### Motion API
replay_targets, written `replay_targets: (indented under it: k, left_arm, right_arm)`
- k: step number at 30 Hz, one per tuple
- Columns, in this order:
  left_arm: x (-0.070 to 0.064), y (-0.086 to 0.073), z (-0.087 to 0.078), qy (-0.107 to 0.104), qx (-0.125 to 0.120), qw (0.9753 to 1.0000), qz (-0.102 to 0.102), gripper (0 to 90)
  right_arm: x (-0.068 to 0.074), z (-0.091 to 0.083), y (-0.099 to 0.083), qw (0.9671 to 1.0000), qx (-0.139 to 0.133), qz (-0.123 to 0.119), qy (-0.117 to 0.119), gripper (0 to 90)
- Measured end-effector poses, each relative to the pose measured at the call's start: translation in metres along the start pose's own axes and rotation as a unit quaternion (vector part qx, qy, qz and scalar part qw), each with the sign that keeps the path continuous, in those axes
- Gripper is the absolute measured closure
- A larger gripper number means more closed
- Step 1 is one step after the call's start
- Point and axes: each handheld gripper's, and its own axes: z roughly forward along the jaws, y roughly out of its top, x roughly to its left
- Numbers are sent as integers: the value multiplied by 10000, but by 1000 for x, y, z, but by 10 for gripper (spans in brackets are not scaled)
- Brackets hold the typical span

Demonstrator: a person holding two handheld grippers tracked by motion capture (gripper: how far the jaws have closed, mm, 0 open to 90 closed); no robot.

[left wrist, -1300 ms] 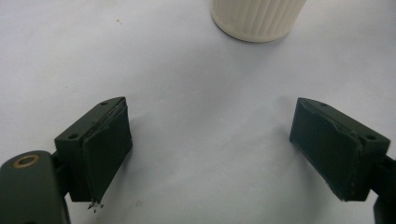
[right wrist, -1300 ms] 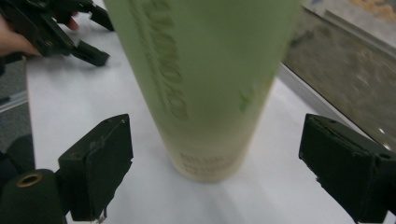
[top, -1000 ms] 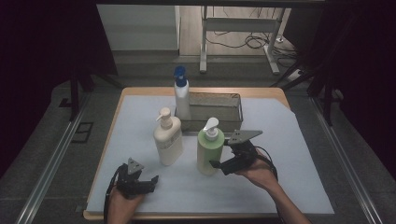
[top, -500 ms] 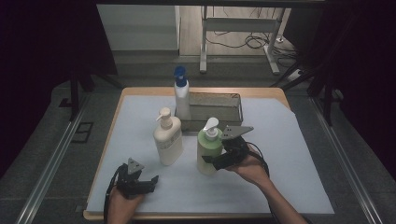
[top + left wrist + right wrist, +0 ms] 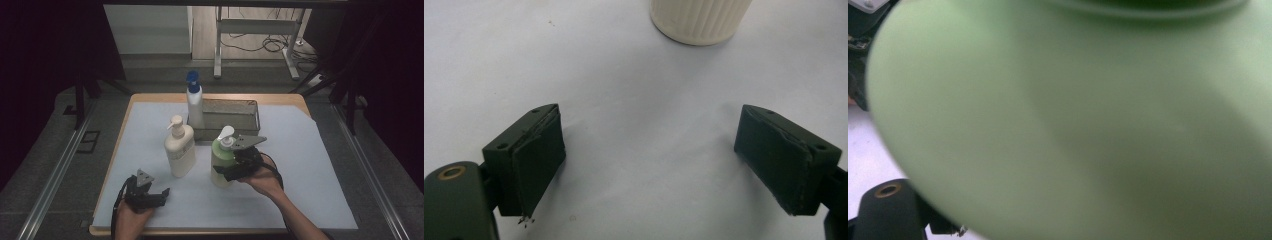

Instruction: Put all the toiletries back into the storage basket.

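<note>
Both hands at the table's near side, one gripper in each.

Left gripper (image 5: 161,194) sits low at the near left edge, held in the person's left hand (image 5: 131,215), jaws spread wide apart with nothing between them, both pads (image 5: 540,159) exposed. Right gripper (image 5: 223,172) is held further forward, right hand (image 5: 265,177) and forearm reaching in from the bottom right; whether its jaws have closed cannot be told.

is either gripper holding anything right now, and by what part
The right gripper is at the lower body of the green pump bottle, but whether its jaws have closed on it cannot be told. The left gripper is open and holds nothing.
</note>
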Motion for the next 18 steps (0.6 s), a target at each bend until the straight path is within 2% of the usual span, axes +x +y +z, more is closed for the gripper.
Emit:
replay_targets:
  k: [8, 18]
  left_arm:
    - [0, 0, 0, 2, -14, 10000, -18, 123]
    - [0, 0, 0, -1, 0, 10000, -4, 123]
  right_arm:
    - [-5, -1, 8, 9998, 91, 123, -101, 124]
    - [-17, -9, 26, 9994, 71, 239, -223, 124]
